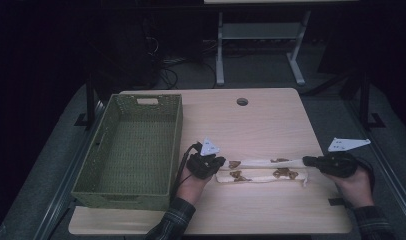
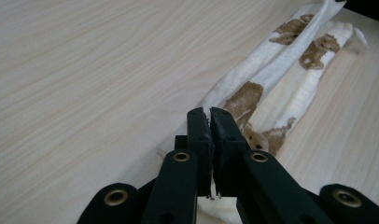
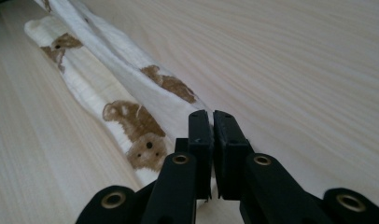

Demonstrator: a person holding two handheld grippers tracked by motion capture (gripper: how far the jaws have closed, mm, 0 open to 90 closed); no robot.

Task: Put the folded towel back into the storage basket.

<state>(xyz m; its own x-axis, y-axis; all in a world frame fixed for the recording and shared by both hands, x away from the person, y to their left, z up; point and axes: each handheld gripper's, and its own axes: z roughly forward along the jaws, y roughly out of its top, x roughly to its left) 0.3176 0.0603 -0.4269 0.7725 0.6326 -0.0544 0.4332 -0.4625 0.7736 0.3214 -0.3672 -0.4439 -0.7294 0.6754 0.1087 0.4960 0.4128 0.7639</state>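
A long white cloth printed with brown bears is stretched across the near half of the bench, lying as a narrow strip between the two hands. It is folded lengthwise, so that an upper layer runs along a lower one; the brown prints are seen on both layers.

The left tool is held at the left end of the cloth, and its jaws are pressed together on the upper layer. In the left gripper view the left tool is seen pinching the cloth at its near end, with the fabric running away toward the upper right corner.

The right tool is held at the right end of the cloth, its jaws likewise closed on the upper layer. In the right gripper view the right tool is seen gripping the edge of the cloth, which runs off toward the upper left; a bear face is printed just beside the jaws.

A green woven basket stands on the left part of the bench, just beside the left hand. The right hand is placed near the right edge of the bench.
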